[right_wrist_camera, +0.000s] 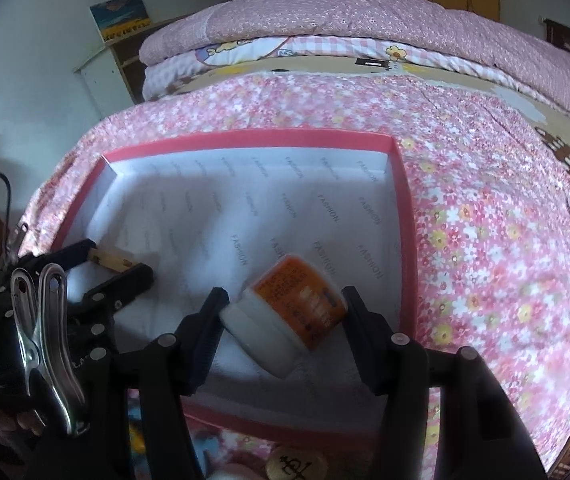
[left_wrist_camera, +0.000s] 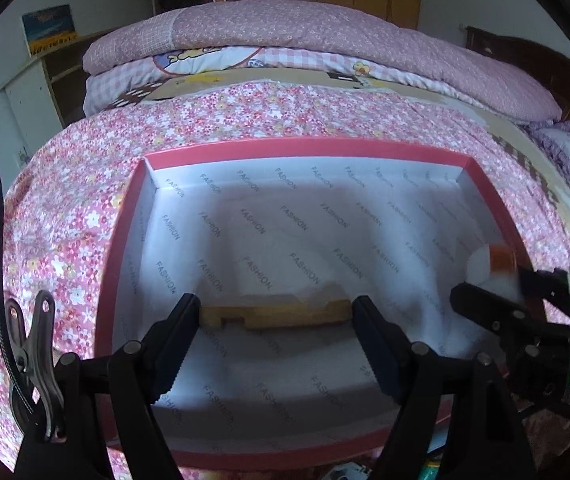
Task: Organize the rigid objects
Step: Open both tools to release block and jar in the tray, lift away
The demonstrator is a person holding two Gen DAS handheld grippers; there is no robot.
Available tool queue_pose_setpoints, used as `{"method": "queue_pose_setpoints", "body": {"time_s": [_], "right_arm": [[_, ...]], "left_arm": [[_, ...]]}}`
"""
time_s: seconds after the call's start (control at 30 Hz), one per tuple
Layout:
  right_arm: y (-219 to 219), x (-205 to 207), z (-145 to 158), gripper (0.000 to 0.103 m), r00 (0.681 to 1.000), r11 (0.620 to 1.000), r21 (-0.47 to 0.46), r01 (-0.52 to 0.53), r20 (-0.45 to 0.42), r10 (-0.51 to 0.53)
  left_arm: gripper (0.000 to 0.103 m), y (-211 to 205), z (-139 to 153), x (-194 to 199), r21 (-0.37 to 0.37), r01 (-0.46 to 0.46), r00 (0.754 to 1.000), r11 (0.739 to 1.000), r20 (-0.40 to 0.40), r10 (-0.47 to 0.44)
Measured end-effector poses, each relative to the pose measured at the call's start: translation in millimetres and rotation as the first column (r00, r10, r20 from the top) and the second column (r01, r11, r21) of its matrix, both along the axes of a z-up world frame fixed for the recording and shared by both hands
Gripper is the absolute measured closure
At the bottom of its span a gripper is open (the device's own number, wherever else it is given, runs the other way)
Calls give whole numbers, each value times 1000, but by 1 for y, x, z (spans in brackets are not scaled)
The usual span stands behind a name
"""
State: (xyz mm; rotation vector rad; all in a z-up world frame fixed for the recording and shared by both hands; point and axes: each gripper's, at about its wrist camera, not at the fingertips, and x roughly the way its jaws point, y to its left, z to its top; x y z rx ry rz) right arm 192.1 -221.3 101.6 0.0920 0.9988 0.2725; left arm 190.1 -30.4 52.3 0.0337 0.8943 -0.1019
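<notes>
On a bed spread with a pink floral quilt (left_wrist_camera: 85, 208) sits a shallow pink-rimmed box (left_wrist_camera: 309, 148), lined with white tissue paper (left_wrist_camera: 285, 232) printed "FASHION". Folded pink bedding (left_wrist_camera: 325, 36) is stacked at the far end of the bed; beyond it stand wooden wardrobe doors, and to the left a white cabinet with a small blue-and-yellow picture (left_wrist_camera: 47, 28) propped against the pale wall.

Left claw (left_wrist_camera: 275, 316): jaws spread wide, lowered into the near part of the box. A wooden block (left_wrist_camera: 281, 315) lies crosswise between the two fingertips, spanning almost the full gap; each end lies at or just short of a pad, and firm contact cannot be told. The block is pale, flat and elongated, with rectangular notches cut in its edges; a fold of tissue overlaps its far edge.

Right claw (right_wrist_camera: 285, 312): jaws about half spread, over the right-hand part of the box. A small jar (right_wrist_camera: 293, 312) lies between the fingers, tilted with its lid toward the left finger. Its orange side touches or nearly touches the right finger, while a narrow gap shows between the lid and the left pad, so no firm clamp is visible. The jar is short and cylindrical, with a white lid and base and an orange label bearing small print too blurred to read.
</notes>
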Motion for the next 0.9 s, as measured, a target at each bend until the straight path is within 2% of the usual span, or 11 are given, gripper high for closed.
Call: {"method": "queue_pose_setpoints", "body": {"time_s": [0.03, 0.13, 0.57, 0.9], "right_arm": [[-2, -2, 3, 35, 1000, 1000, 15, 1, 6, -1], [-2, -9, 12, 26, 999, 1000, 17, 1, 46, -2], [-1, -38, 47, 26, 993, 999, 54, -7, 114, 1], [-4, -79, 61, 26, 990, 997, 75, -18, 143, 7]], "left_arm": [[22, 1, 1, -1, -4, -6, 1000, 1000, 1, 6], [22, 4, 8, -5, -10, -22, 1000, 1000, 22, 22], [22, 10, 39, -45, -32, -12, 996, 999, 84, 14], [22, 11, 46, -86, -50, 1, 995, 999, 101, 4]]}}
